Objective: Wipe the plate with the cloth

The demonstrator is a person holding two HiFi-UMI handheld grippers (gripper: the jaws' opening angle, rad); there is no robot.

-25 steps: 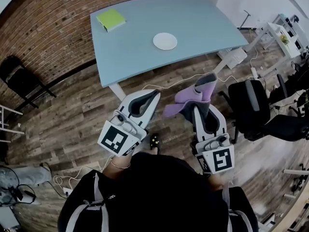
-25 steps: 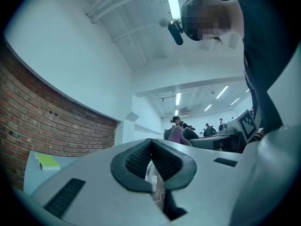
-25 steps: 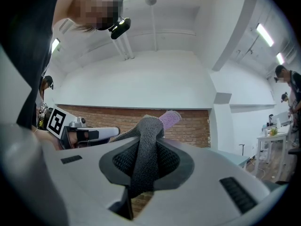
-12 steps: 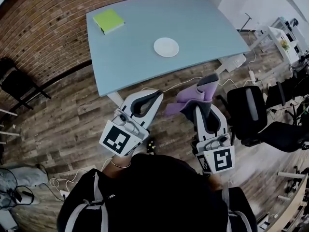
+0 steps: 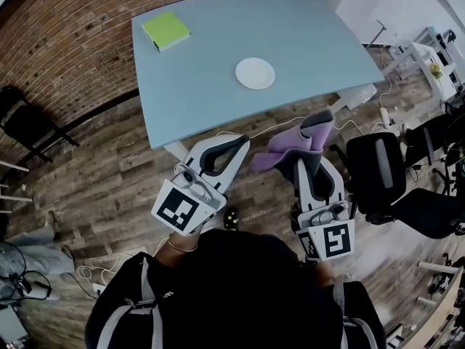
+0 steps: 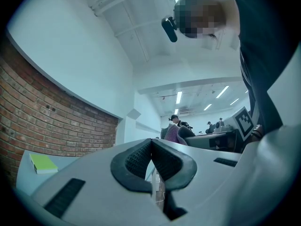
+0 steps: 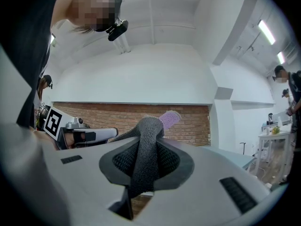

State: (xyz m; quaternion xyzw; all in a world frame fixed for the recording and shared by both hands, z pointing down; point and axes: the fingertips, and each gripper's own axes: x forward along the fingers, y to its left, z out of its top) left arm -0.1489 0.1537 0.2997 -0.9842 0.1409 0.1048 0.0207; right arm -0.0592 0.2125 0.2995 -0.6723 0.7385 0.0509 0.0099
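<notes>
A small white plate point(image 5: 255, 73) lies on the pale blue table point(image 5: 218, 42), right of its middle. My right gripper point(image 5: 317, 126) is short of the table's near edge, over the wooden floor, and is shut on a purple and grey cloth point(image 5: 285, 147) that droops to its left. In the right gripper view the cloth point(image 7: 149, 140) runs up between the closed pads. My left gripper point(image 5: 234, 146) is beside it, also over the floor, shut with nothing in it; its pads point(image 6: 151, 160) meet in the left gripper view.
A green pad point(image 5: 166, 30) lies at the table's far left corner. A black office chair point(image 5: 378, 173) stands right of my right gripper, and another black chair point(image 5: 25, 122) at the left by the brick wall. Cables trail on the floor under the table's edge.
The table and plate have drawn nearer in the head view as both grippers moved forward toward the table. The cloth stays held in the right gripper.
</notes>
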